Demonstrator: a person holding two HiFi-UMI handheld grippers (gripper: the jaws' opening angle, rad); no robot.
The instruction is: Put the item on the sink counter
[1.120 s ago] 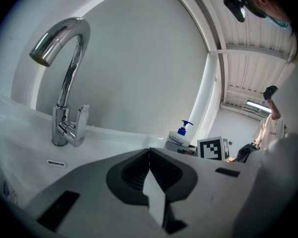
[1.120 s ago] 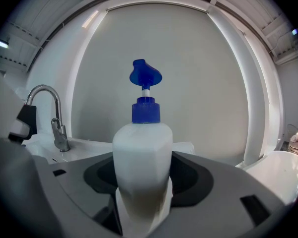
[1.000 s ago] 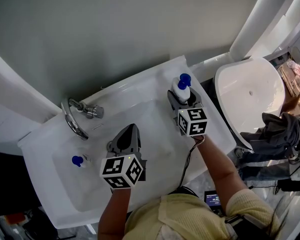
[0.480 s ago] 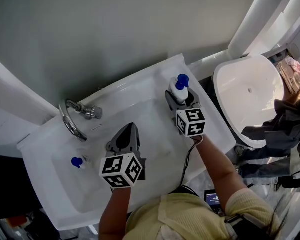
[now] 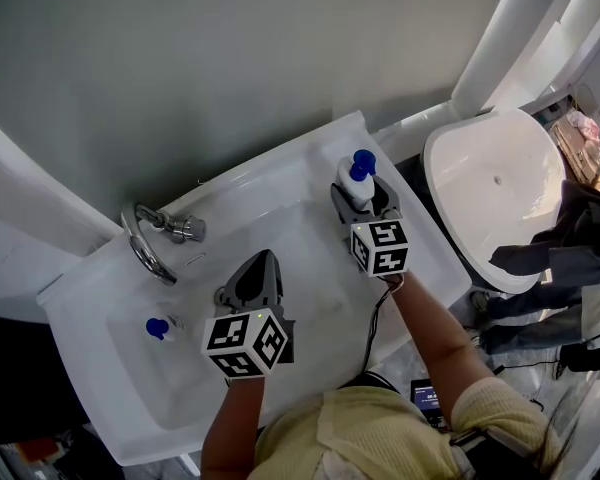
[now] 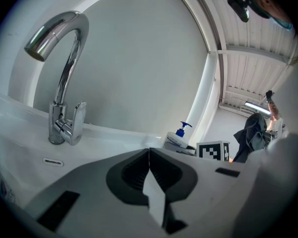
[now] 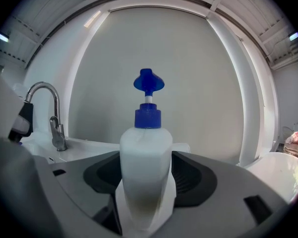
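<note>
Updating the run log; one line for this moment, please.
right gripper: shut on pump bottle, upright, at right end of sink counter | left gripper: shut, empty, over basin

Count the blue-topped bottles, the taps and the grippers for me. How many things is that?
Blue-topped bottles: 2, the pump bottle in the right gripper and a small bottle off to the side of the left gripper
Tap: 1
Grippers: 2
Total: 5

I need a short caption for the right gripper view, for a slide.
The right gripper holds an upright white pump bottle; the faucet stands behind, at left.
</note>
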